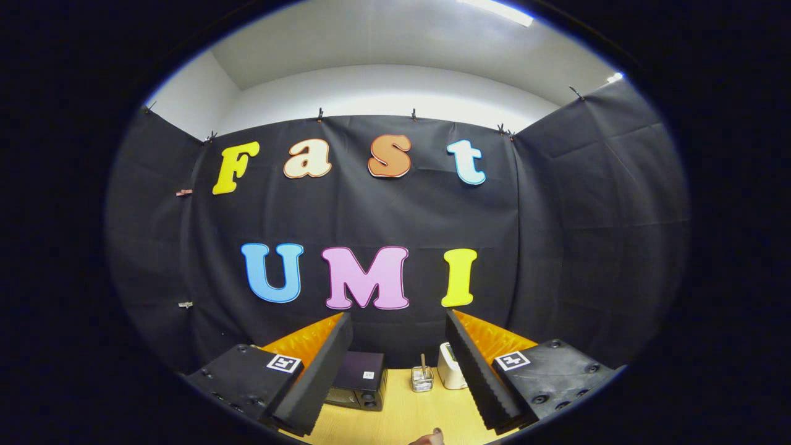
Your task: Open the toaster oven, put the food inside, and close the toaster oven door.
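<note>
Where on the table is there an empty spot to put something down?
The wooden table is bare between the open gripper jaws, in front of the toaster oven and the small wire basket. It is crowded at the back, where oven, basket and a white appliance line the wall. A fingertip pokes in at the near edge.

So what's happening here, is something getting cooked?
Not yet. The hand-held gripper is held up high with its two fingers wide apart, gripping nothing. Down beyond them on the wooden table sits a dark toaster oven, which looks closed from here. Beside it are a small wire basket and a white appliance. A bit of food lies nearest, still outside the oven.
</note>
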`<state>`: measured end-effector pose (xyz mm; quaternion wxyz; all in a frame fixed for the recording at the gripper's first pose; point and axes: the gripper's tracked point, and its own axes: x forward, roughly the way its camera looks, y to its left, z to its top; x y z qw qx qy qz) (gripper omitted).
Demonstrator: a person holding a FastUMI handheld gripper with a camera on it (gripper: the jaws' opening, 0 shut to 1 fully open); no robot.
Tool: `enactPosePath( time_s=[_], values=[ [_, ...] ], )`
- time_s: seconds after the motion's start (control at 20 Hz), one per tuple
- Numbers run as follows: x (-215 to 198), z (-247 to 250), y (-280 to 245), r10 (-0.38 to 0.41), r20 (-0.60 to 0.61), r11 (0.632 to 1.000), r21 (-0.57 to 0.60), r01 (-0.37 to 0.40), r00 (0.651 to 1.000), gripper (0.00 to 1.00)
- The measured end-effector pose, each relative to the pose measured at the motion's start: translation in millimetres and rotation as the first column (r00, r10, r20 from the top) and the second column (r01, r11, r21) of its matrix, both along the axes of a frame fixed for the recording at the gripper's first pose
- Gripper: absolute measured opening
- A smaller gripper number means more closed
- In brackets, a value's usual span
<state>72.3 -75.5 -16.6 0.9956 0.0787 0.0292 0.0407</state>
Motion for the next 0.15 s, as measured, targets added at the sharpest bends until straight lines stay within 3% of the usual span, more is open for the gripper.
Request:
enactPosePath(
  time_s=[0.15],
  values=[
    [-1.1,3.3,3.6,0.007,-0.007,1.000,0.017,-0.007,1.000,0.98]
  ],
)
